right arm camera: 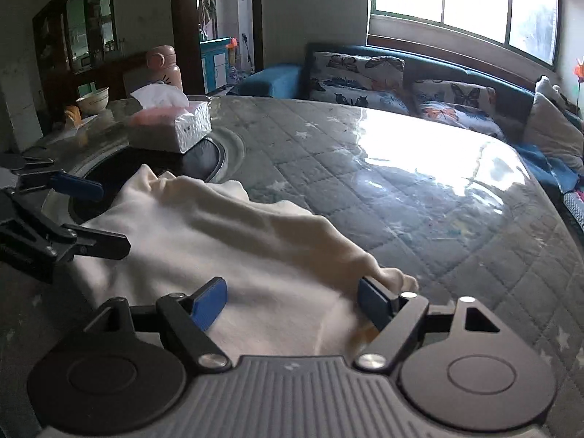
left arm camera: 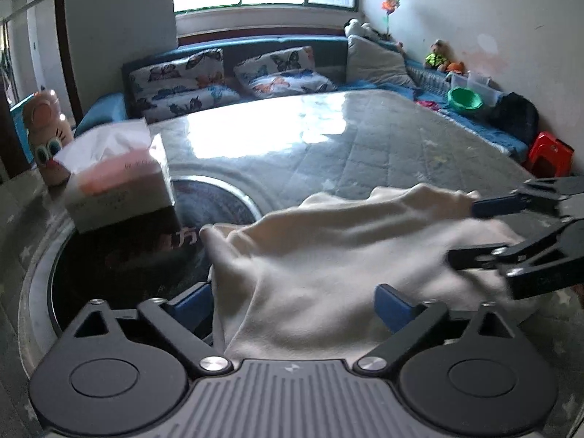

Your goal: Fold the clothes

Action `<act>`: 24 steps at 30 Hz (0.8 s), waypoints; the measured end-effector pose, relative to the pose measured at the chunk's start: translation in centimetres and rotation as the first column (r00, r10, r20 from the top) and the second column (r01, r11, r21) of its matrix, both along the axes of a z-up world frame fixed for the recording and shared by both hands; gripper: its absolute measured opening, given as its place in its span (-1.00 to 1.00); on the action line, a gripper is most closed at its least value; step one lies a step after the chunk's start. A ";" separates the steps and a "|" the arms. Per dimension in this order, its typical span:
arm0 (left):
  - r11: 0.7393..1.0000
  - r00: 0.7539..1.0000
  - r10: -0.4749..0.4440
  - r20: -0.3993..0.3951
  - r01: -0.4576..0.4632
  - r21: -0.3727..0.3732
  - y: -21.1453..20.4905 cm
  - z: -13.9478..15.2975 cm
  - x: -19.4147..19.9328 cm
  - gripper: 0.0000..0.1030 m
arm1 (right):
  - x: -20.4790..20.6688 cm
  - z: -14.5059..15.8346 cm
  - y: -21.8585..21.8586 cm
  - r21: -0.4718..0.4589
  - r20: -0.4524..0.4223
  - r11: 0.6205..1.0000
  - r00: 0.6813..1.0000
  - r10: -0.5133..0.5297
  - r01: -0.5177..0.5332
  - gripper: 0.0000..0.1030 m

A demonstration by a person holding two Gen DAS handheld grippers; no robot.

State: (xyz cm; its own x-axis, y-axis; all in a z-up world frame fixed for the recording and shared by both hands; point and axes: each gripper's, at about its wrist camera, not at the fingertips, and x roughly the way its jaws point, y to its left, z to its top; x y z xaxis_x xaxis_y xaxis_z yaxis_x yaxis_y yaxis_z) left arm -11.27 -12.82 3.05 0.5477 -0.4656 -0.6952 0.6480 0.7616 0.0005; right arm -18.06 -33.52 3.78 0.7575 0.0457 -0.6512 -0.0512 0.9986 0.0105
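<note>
Cream-white soft cloth garment (left arm camera: 328,255) lies rumpled on the grey quilted, glossy-covered bench (left arm camera: 365,146), between the fingers of both claws. Left claw (left arm camera: 295,304) spread wide, cloth bunched between its blue pads. Right claw (right arm camera: 292,303) spread too, fabric edge just at its right pad. Ahead-left of left claw: white-and-pink tissue box (left arm camera: 120,179) beside a dark round inset (left arm camera: 120,255).

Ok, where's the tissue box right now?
The white-and-pink tissue box sits upper left in both views, on the round dark inset's rim, beyond the cream garment.
</note>
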 end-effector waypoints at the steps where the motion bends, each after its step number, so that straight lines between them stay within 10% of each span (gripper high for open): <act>1: 1.000 1.000 0.007 -0.008 -0.007 0.006 0.0 -0.3 0.2 1.00 | -0.5 0.2 0.0 -0.002 0.018 1.000 1.000 0.003 -0.003 0.63; 6: 0.999 0.998 0.039 -0.050 -0.040 -0.016 0.6 -0.9 0.9 1.00 | -2.9 2.6 1.1 -0.009 0.188 0.998 0.981 0.058 -0.057 1.00; 24: 0.985 0.985 0.172 -0.024 -0.171 0.029 3.6 -0.9 3.2 1.00 | 7.2 0.7 6.4 -0.135 0.007 0.981 0.989 0.145 -0.143 1.00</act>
